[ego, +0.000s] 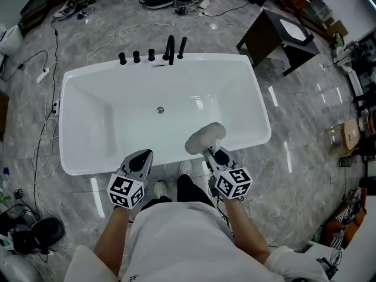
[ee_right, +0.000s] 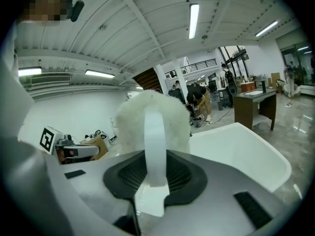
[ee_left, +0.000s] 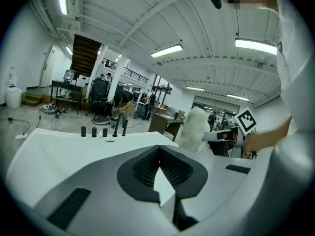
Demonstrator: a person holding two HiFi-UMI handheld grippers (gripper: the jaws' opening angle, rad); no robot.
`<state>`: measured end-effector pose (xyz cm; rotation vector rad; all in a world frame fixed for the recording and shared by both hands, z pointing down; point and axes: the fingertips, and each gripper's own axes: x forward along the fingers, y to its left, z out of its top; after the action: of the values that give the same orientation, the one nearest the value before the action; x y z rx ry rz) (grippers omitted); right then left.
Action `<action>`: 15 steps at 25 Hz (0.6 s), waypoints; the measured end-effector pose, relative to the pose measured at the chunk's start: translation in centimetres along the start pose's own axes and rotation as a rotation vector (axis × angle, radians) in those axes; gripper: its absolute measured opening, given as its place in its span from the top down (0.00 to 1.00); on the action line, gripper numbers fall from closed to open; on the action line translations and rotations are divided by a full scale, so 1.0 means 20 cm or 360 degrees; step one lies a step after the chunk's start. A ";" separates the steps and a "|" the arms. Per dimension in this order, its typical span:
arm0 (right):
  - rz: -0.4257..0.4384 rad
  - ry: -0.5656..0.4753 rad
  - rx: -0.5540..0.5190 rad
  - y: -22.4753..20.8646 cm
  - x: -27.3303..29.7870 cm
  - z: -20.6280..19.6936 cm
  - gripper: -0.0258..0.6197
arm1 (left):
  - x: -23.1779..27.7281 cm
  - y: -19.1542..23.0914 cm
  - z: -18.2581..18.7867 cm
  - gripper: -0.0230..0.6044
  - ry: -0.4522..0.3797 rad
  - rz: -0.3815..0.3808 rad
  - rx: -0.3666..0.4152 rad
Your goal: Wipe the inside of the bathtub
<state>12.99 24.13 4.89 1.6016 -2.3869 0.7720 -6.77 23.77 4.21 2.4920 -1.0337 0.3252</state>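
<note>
Person stands at near rim of white bathtub (ego: 254,87), on grey marble floor (ego: 294,175). Tub interior bare, drain (ego: 160,110) at centre, black faucet set (ego: 170,49) on far rim.

Right tongs (ego: 212,153) clenched on white handle (ee_right: 154,146) of fluffy white scrubber (ego: 205,137); scrubber head hangs over tub's near right edge, above rim, not touching inside wall.

Left tongs (ego: 143,154) pressed together, nothing between them, tips at near rim, left of scrubber.

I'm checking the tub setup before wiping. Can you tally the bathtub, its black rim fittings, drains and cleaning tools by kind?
Bathtub: 1
Black rim fittings: 5
Drain: 1
Fluffy white brush: 1
Total: 8
</note>
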 end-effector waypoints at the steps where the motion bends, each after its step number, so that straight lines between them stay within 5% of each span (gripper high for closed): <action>1: -0.0008 -0.0001 -0.0009 0.04 -0.04 -0.01 0.81 | -0.05 0.00 -0.02 0.95 0.0001 0.0004 -0.0014; 15: 0.0001 -0.0047 -0.0118 0.23 -0.28 0.04 0.81 | -0.28 0.01 0.03 0.95 -0.0099 0.0077 0.0013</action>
<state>11.37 29.65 0.34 1.5939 -2.4066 0.6565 -10.74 26.76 1.76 2.5020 -1.1210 0.2684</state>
